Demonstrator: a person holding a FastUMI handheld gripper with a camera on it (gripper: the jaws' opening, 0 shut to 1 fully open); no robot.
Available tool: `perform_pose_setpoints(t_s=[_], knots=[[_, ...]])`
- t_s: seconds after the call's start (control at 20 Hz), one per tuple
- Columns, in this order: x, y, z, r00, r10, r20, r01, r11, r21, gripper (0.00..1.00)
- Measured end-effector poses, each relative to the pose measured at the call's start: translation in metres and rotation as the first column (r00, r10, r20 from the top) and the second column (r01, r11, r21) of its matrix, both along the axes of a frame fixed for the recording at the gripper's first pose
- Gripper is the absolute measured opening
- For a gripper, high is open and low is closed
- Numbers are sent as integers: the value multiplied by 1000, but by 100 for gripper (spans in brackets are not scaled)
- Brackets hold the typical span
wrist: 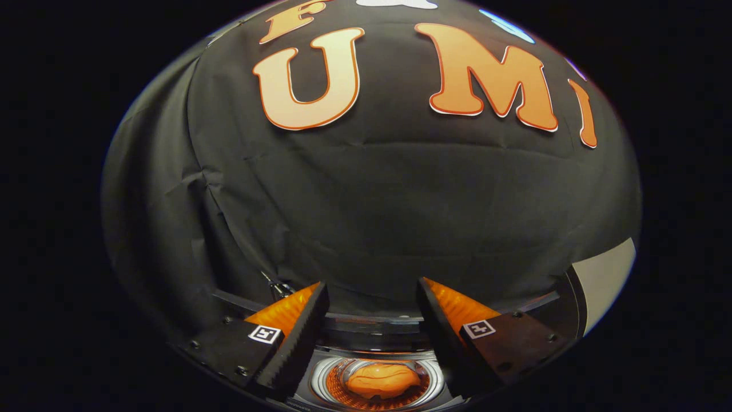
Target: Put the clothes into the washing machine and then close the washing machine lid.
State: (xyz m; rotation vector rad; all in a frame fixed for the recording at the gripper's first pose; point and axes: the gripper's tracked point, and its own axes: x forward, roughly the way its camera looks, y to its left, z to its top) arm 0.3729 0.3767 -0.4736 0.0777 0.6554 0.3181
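The washing machine [374, 350] is cut off by the view's lower edge, only part of its drum rim showing between the spread fingers of the tool [372, 309]. The fingers hide the drum's sides. An orange bundle of clothes [382, 380] lies in the drum, its folds too blurred to tell apart. A pale panel [606, 274] is cropped at the right.

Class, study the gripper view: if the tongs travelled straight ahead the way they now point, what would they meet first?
Probably the black cloth wall, which lies beyond the open, empty tongs. The orange garment in the washing machine drum sits below that line, though depth is unclear.
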Motion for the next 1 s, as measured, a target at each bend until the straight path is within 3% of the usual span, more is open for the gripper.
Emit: perform_pose_setpoints(t_s=[0.8, 1.0], knots=[[-121, -15, -28, 999, 16, 41, -17, 1000, 24, 99], [-153, -14, -88, 996, 29, -82, -28, 1000, 10, 97]])
